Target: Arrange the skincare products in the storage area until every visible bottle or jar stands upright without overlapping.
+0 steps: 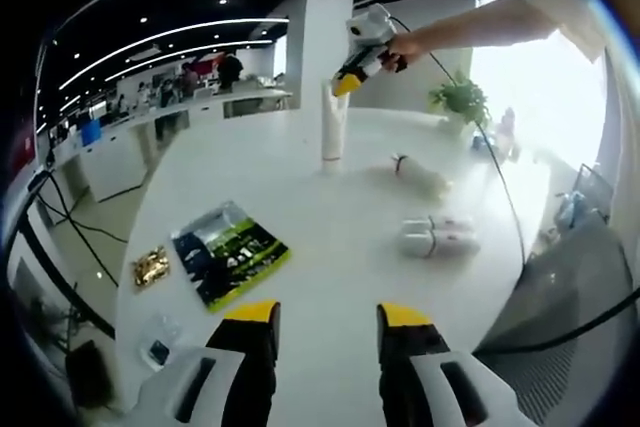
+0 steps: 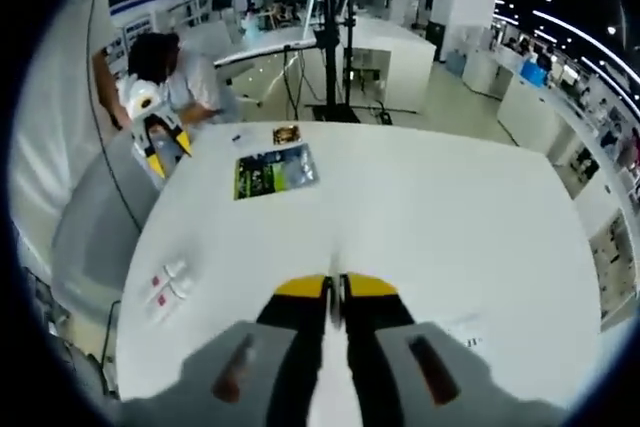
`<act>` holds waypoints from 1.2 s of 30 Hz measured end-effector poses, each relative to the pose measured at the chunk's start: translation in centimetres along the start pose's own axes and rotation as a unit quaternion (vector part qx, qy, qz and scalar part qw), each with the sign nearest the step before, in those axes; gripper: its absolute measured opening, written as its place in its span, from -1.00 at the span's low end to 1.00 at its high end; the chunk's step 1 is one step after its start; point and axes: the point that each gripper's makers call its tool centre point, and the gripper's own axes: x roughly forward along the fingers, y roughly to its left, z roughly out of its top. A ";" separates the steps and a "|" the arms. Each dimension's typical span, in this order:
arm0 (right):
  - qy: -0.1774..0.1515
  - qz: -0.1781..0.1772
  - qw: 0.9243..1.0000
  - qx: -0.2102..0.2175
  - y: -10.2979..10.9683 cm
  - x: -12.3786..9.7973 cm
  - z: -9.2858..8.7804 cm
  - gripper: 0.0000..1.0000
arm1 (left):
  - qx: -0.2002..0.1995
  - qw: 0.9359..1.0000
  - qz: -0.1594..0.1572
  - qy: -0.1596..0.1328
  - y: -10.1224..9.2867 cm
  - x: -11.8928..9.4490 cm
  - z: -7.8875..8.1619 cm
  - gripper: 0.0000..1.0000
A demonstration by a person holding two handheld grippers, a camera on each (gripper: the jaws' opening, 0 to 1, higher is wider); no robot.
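While empty left gripper wide, right gripper pinching upright tube.

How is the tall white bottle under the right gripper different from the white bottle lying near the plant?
The tall white bottle stands upright; the white bottle near the plant lies on its side. The right gripper is at the top of the standing bottle; nothing touches the lying one. The lying one has a dark band near one end. Both are white and rest on the white table.
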 end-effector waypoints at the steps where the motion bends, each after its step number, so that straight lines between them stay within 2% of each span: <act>1: 0.004 0.002 1.000 0.001 0.0 0.0 0.0 -0.87 | 0.003 1.000 -0.001 0.000 -0.1 0.0 0.0 -0.21; 2: 0.007 0.004 1.000 -0.003 0.0 0.0 0.0 -0.87 | 0.006 1.000 -0.001 0.000 -0.2 0.0 0.0 -0.21; 3: 0.015 0.007 0.999 -0.032 -0.1 0.0 -0.1 -0.87 | 0.009 1.000 -0.002 0.000 -0.2 0.0 0.1 -0.21; 8: 0.023 0.018 0.999 -0.021 0.1 0.0 0.0 -0.83 | 0.013 1.000 -0.002 -0.001 -0.3 0.0 0.2 -0.21; 12: 0.030 0.013 0.999 0.043 0.2 0.0 -0.4 -0.32 | 0.011 1.000 0.000 -0.004 -0.1 -0.1 0.2 -0.21; 13: 0.033 0.012 0.999 0.039 0.1 -0.1 -0.6 -0.35 | 0.009 1.000 0.000 -0.005 -0.1 -0.1 0.3 -0.21; 15: 0.039 0.000 0.998 0.057 0.0 -0.6 -1.6 -0.34 | 0.008 1.000 0.002 -0.007 0.0 -0.1 0.3 -0.21; 17: 0.046 -0.025 0.993 0.105 -0.4 -1.3 -3.2 -0.30 | 0.006 1.000 0.002 -0.008 0.0 -0.1 0.4 -0.21; 18: 0.035 -0.036 0.989 0.143 -0.4 -1.7 -3.9 -0.25 | 0.006 1.000 0.003 -0.009 0.0 -0.1 0.4 -0.21; 19: 0.029 -0.042 0.987 0.155 -0.5 -1.8 -4.1 -0.18 | 0.006 1.000 0.003 -0.009 0.1 -0.2 0.4 -0.21; 20: 0.023 -0.068 0.977 0.200 -0.6 -2.3 -5.7 -0.12 | 0.006 1.000 0.003 -0.010 0.1 -0.2 0.4 -0.21; 21: 0.022 -0.077 0.973 0.218 -0.5 -2.5 -6.5 -0.05 | 0.005 1.000 0.003 -0.010 0.1 -0.1 0.4 -0.21; 23: 0.053 -0.114 0.949 0.288 0.1 -2.9 -10.4 0.03 | 0.004 1.000 0.003 -0.011 0.1 -0.2 0.5 -0.21; 24: 0.068 -0.121 0.937 0.321 0.6 -3.0 -12.0 0.05 | 0.004 1.000 0.003 -0.011 0.1 -0.2 0.5 -0.21; 25: 0.082 -0.127 0.920 0.360 1.4 -2.9 -13.6 0.04 | 0.005 1.000 0.003 -0.011 0.1 -0.2 0.4 -0.21; 26: 0.100 -0.129 0.888 0.429 3.0 -2.8 -15.8 0.05 | 0.005 1.000 0.003 -0.010 0.1 -0.2 0.4 -0.21; 27: 0.100 -0.124 0.883 0.442 3.5 -2.6 -16.1 0.07 | 0.006 1.000 0.003 -0.011 0.1 -0.2 0.4 -0.21; 28: 0.092 -0.125 0.859 0.488 5.2 -1.9 -17.4 0.10 | 0.006 1.000 0.003 -0.012 0.1 -0.2 0.5 -0.21; 30: 0.105 -0.135 0.841 0.513 7.0 -1.3 -18.8 0.25 | 0.006 1.000 0.003 -0.012 0.1 -0.2 0.5 -0.21; 31: 0.109 -0.139 0.840 0.512 7.3 -1.1 -19.0 0.28 | 0.007 1.000 0.004 -0.012 0.1 -0.2 0.5 -0.22; 32: 0.121 -0.139 0.833 0.521 8.4 -0.7 -19.6 0.28 | 0.006 1.000 0.004 -0.013 0.2 -0.2 0.5 -0.22; 34: 0.125 -0.142 0.826 0.530 9.4 0.0 -19.8 0.28 | 0.007 1.000 0.004 -0.014 0.2 -0.2 0.5 -0.22; 36: 0.131 -0.156 0.812 0.547 10.1 0.8 -20.3 0.22 | 0.008 1.000 0.003 -0.013 0.1 -0.2 0.5 -0.22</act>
